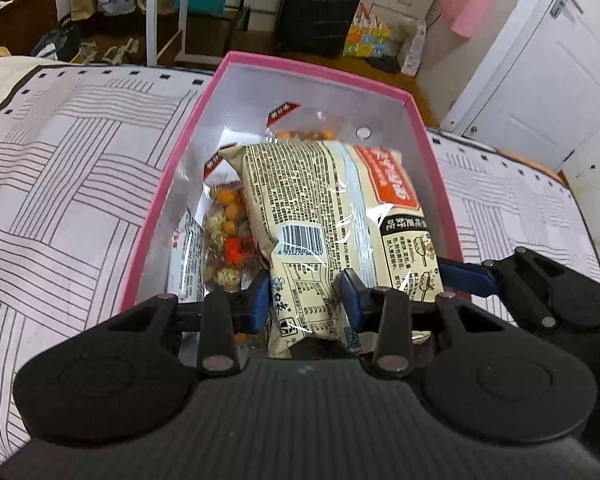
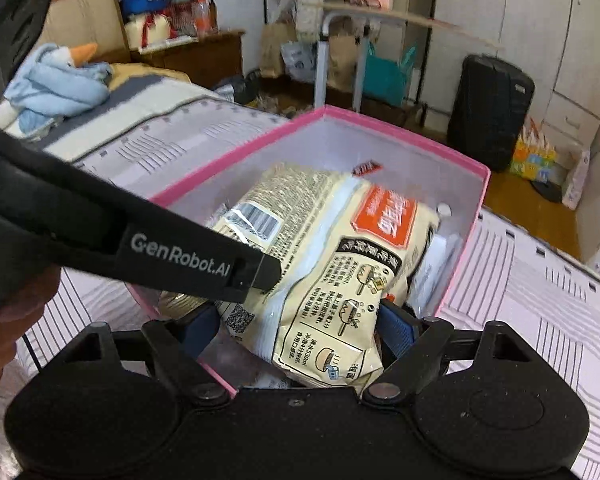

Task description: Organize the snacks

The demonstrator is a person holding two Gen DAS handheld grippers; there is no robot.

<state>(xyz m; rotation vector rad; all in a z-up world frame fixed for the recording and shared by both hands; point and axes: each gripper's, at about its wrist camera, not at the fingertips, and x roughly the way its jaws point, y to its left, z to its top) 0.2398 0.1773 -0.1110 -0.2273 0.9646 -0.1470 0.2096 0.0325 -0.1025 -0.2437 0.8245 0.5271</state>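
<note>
A cream instant-noodle packet (image 1: 320,200) (image 2: 340,248) lies tilted in the pink box (image 1: 312,68) (image 2: 404,140), on top of clear bags of round orange snacks (image 1: 228,232). My left gripper (image 1: 306,294) is shut on the left part of the packet's near end, with both blue pads pressing it. My right gripper (image 2: 298,328) straddles the same end at a wide spread, its pads against both side edges. One of its blue fingers (image 1: 464,274) shows at the packet's right corner. The left gripper's black finger (image 2: 256,276) crosses over the packet.
The box sits on a bed with a white striped cover (image 1: 80,180) (image 2: 540,320). A white packet (image 2: 436,264) lies along the box's right wall. A light-blue plush (image 2: 56,84) rests on the bed farther back. A black suitcase (image 1: 320,8) stands on the floor beyond. A hand (image 2: 4,340) shows at left.
</note>
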